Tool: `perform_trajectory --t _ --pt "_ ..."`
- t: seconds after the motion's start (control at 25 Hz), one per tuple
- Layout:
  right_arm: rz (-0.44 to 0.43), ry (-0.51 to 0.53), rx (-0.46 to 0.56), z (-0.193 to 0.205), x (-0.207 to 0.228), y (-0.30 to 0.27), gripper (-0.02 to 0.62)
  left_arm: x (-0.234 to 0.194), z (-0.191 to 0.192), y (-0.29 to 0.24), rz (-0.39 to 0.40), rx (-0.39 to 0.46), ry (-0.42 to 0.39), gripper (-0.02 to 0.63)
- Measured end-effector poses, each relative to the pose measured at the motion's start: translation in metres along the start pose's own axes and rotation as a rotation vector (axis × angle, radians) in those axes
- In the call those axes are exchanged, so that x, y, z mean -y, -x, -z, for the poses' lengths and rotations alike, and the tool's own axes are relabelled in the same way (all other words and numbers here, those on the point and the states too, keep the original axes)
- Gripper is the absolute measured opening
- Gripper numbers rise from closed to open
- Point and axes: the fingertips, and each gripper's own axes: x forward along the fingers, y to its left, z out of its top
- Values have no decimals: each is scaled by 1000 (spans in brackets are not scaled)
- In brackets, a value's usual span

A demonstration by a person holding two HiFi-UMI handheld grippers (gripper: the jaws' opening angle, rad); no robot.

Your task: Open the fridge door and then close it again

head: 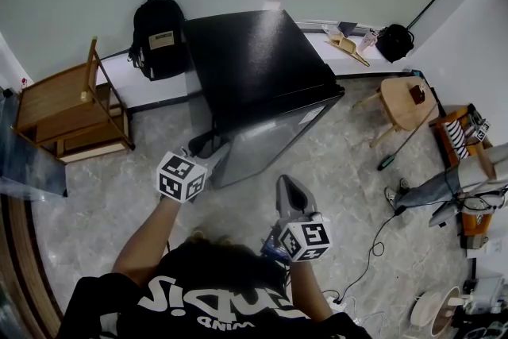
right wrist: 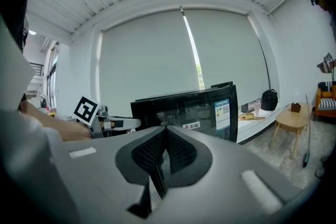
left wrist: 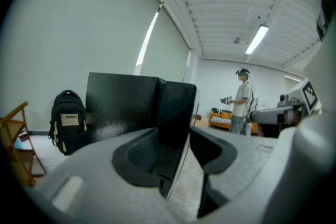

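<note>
Furthest left, our left tool [left wrist: 175, 139] stands with its jaws apart, one to each side of the free edge of the fridge door [left wrist: 177, 110], so the edge sits in the gap between them. That edge runs upright, from the floor [left wrist: 184, 194] to the top of the fridge [head: 254, 59]. The jaws straddle it across its thickness, which is how a pinch on it has to go. In the left gripper view a strip of floor seems to show between the right-hand jaw and the door. We therefore judge that the pads are not pressing on it yet, though the picture is dark there and we cannot be sure of the left-hand pad. Whether the door is shut or a crack ajar we cannot tell. In the head view the door's glossy front faces us and slants away to the right, so we judge that its hinge lies at the far right corner. The side at our left tool would then have to swing out towards us and round to the right. The left hand is plainly the nearer one, since its tool is at the door's edge. Further right, our right tool [right wrist: 164, 136] has its jaws together with nothing between them. It hangs in front of the door's face, well apart from it and pointing at it.
</note>
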Motion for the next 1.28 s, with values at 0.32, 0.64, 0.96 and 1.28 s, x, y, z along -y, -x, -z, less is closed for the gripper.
perform_trajectory --t 0.32,0.64,0.96,1.28 --pt "-18 4 -6 0 -2 -7 -3 1 0 0 -6 -7 6 186" --pt "-23 4 -12 2 2 -11 -3 1 0 -1 -9 -14 19 186" --pt "-7 -4 -17 6 7 -9 -3 -1 -1 1 -21 -14 28 186" --pt "7 -11 -4 6 12 -4 -3 43 11 12 38 -19 6 186"
